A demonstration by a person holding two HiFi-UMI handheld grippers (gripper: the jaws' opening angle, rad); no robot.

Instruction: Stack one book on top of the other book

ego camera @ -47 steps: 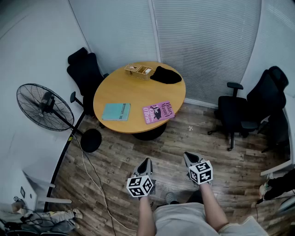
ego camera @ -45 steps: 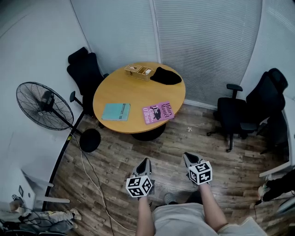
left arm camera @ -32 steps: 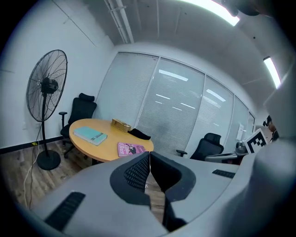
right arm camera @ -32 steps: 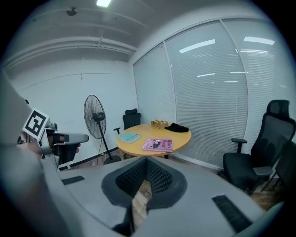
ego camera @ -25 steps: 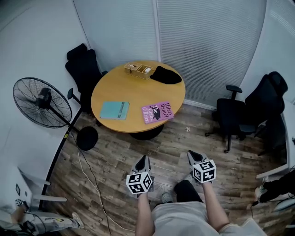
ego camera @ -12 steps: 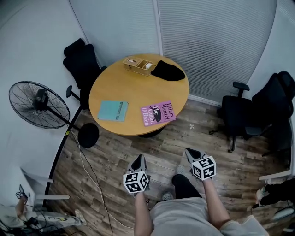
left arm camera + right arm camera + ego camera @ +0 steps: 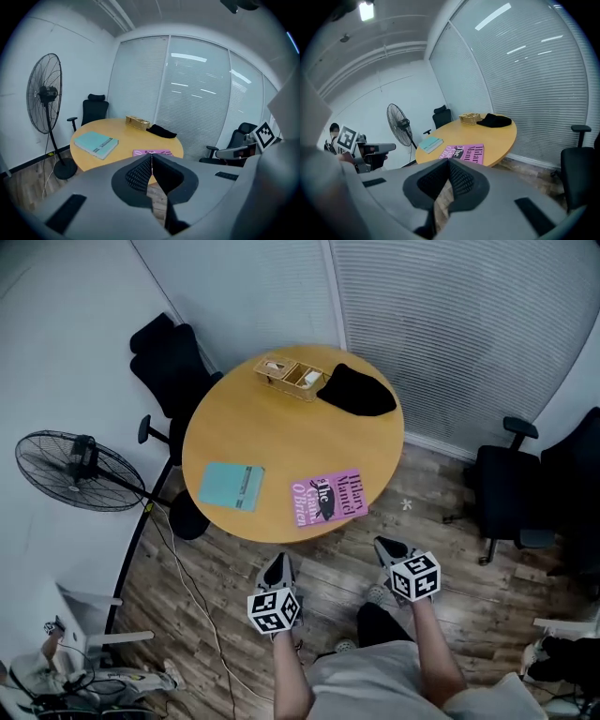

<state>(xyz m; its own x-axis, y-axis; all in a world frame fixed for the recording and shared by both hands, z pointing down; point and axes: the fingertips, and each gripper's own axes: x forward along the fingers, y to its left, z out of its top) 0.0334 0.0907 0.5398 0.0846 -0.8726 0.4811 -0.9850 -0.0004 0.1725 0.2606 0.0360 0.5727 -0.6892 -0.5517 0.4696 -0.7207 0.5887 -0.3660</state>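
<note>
Our left gripper (image 7: 277, 560) and right gripper (image 7: 383, 543): pinched closed, empty
Teal book (image 7: 232, 487), pink book (image 7: 327, 497) lie apart, ahead of both jaws.

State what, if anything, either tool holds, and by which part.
Nothing. The left tool and the right tool are both shut and empty.

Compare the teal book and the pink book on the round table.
Colour: the teal book is blue-green, the pink book magenta. Cover: the teal book shows only small print, the pink book large lettering and a dark figure. Place: the teal book lies left in the head view, towards the fan; the pink book lies right, by the near edge of the table. Both lie flat, closed, apart, unstacked.
</note>
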